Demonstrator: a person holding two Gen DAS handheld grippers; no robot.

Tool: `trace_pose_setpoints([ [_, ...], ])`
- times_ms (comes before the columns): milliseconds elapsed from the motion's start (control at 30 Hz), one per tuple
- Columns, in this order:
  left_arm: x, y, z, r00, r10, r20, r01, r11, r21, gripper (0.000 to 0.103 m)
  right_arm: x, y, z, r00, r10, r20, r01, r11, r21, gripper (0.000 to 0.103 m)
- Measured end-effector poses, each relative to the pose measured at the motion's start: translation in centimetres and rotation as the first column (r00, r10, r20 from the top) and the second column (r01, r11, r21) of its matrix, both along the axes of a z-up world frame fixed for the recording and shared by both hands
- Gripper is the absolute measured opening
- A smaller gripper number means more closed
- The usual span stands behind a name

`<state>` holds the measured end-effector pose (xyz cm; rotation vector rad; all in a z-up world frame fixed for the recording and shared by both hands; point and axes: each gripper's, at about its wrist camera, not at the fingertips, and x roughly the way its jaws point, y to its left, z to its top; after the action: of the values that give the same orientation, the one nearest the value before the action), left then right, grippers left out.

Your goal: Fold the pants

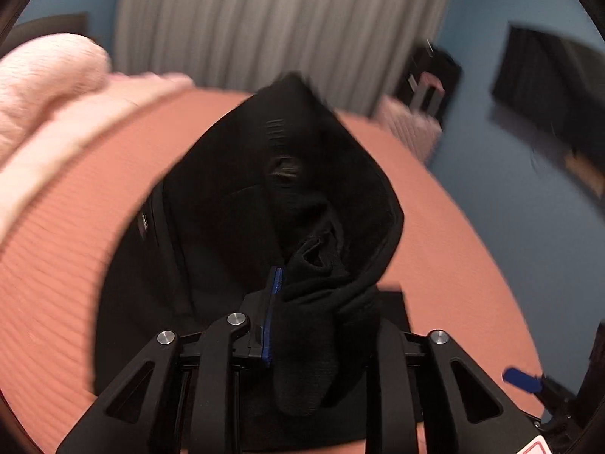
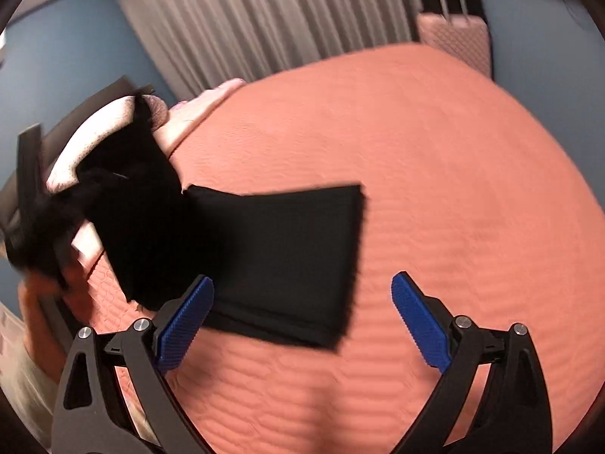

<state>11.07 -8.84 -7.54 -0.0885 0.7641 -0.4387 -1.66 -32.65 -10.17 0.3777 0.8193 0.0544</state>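
Observation:
The black pants [image 1: 264, 196] rise in a bunched fold over the orange bedspread [image 1: 68, 257]. My left gripper [image 1: 321, 299] is shut on a thick wad of their fabric; only one blue pad [image 1: 273, 310] shows, and cloth hides the other. In the right wrist view a folded section of the pants [image 2: 287, 257] lies flat on the bedspread [image 2: 453, 189], while another part [image 2: 128, 208] is lifted at the left, blurred. My right gripper [image 2: 302, 325] stands wide open just above the near edge of the flat section, nothing between its pads [image 2: 185, 325].
A pale pink pillow [image 1: 49, 75] lies at the bed's far left. Grey curtains [image 1: 264, 19] hang behind the bed. A pink suitcase [image 2: 457, 38] stands past the far corner. Dark furniture [image 1: 548, 87] sits against the blue wall on the right.

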Motion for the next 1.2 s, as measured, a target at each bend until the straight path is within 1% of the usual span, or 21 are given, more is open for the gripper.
trace_pose_setpoints([
  [67, -0.7, -5.8, -5.2, 0.989, -0.069, -0.131, 0.085, 0.99, 0.116, 0.024, -0.5, -1.7, -1.0, 0.999, -0.03, -0.032, 0.03, 1.0, 0.006, 0.094],
  [100, -1.3, -8.1, -8.3, 0.966, -0.088, -0.241, 0.124, 0.982, 0.14, 0.025, -0.8, -2.8, -1.8, 0.997, -0.049, -0.058, 0.05, 0.998, 0.023, 0.094],
  [133, -2.0, -8.6, -9.0, 0.966, -0.085, -0.243, 0.121, 0.983, 0.139, 0.025, -0.9, -3.0, -2.2, 0.996, -0.056, -0.072, 0.058, 0.998, 0.032, 0.094],
  [200, -4.7, -9.6, -7.3, 0.989, -0.101, -0.108, 0.118, 0.978, 0.172, 0.025, -1.4, -4.8, -2.6, 0.994, -0.081, -0.079, 0.085, 0.995, 0.052, 0.094],
  [267, -5.7, -10.1, -6.0, 0.993, -0.108, -0.057, 0.118, 0.967, 0.224, 0.027, -1.3, -5.8, -2.9, 0.993, -0.09, -0.082, 0.095, 0.994, 0.056, 0.094],
  [333, -6.2, -9.0, -4.9, 0.992, -0.117, -0.043, 0.123, 0.979, 0.165, 0.04, -0.6, -6.5, -3.1, 0.993, -0.09, -0.08, 0.094, 0.994, 0.059, 0.093],
  [400, -6.4, -7.8, -4.7, 0.99, -0.13, -0.046, 0.133, 0.989, 0.065, 0.098, 0.3, -7.1, -3.1, 0.993, -0.094, -0.071, 0.098, 0.993, 0.062, 0.093],
  [433, -6.2, -7.5, -5.1, 0.994, -0.1, -0.036, 0.102, 0.994, 0.051, 0.098, 0.8, -7.3, -3.1, 0.994, -0.089, -0.071, 0.094, 0.993, 0.075, 0.093],
  [500, -4.8, -8.8, -5.7, 0.994, -0.067, -0.084, 0.076, 0.991, 0.11, 0.097, 1.7, -7.4, -3.0, 0.996, -0.066, -0.06, 0.074, 0.989, 0.128, 0.093],
  [567, -3.7, -8.9, -5.4, 0.989, -0.068, -0.134, 0.074, 0.997, 0.037, 0.096, 3.2, -7.6, -2.9, 0.997, -0.031, -0.066, 0.041, 0.985, 0.165, 0.093],
  [600, -4.2, -8.1, -4.1, 0.993, -0.059, -0.106, 0.056, 0.998, -0.033, 0.087, 4.1, -7.5, -2.5, 0.999, -0.001, -0.049, 0.01, 0.981, 0.194, 0.093],
  [733, -4.3, -4.2, -0.3, 0.999, -0.031, -0.021, 0.03, 0.998, -0.06, 0.091, 8.3, -7.0, -1.8, 0.994, 0.092, -0.056, -0.077, 0.971, 0.228, 0.092],
  [867, -1.3, 2.5, 0.9, 0.989, 0.147, 0.023, -0.148, 0.986, 0.078, 0.091, 13.5, -5.8, -5.4, 0.978, 0.108, -0.177, -0.085, 0.987, 0.133, 0.087],
  [900, -0.2, 4.1, 0.7, 0.981, 0.192, 0.012, -0.192, 0.974, 0.124, 0.091, 15.0, -5.1, -6.4, 0.973, 0.102, -0.209, -0.083, 0.992, 0.096, 0.078],
  [933, 0.7, 5.5, 0.5, 0.974, 0.228, 0.014, -0.227, 0.96, 0.161, 0.091, 15.7, -4.2, -6.7, 0.967, 0.13, -0.218, -0.115, 0.99, 0.079, 0.042],
  [967, 1.4, 6.4, 0.2, 0.967, 0.254, 0.019, -0.253, 0.948, 0.193, 0.091, 16.2, -3.0, -6.1, 0.965, 0.142, -0.22, -0.137, 0.99, 0.036, 0.027],
  [1033, 2.1, 9.1, -0.2, 0.953, 0.301, 0.032, -0.299, 0.921, 0.251, 0.091, 16.7, 0.0, -2.9, 0.966, 0.218, -0.14, -0.226, 0.973, -0.048, 0.014],
  [1067, 1.9, 10.1, -0.1, 0.949, 0.313, 0.042, -0.312, 0.913, 0.262, 0.091, 16.7, 1.3, -0.7, 0.965, 0.254, -0.073, -0.259, 0.962, -0.086, 0.013],
  [1133, 2.8, 10.6, -0.7, 0.94, 0.338, 0.048, -0.338, 0.902, 0.268, 0.091, 17.4, 1.8, 0.5, 0.966, 0.259, -0.021, -0.259, 0.957, -0.134, 0.013],
  [1167, 2.7, 10.7, -1.3, 0.942, 0.335, 0.039, -0.333, 0.905, 0.266, 0.091, 18.0, 1.8, 0.0, 0.969, 0.246, -0.034, -0.248, 0.951, -0.182, 0.016],
  [1200, 3.0, 10.7, -2.0, 0.947, 0.321, 0.021, -0.314, 0.91, 0.27, 0.091, 19.1, 1.6, -2.0, 0.968, 0.221, -0.116, -0.244, 0.935, -0.256, 0.023],
])
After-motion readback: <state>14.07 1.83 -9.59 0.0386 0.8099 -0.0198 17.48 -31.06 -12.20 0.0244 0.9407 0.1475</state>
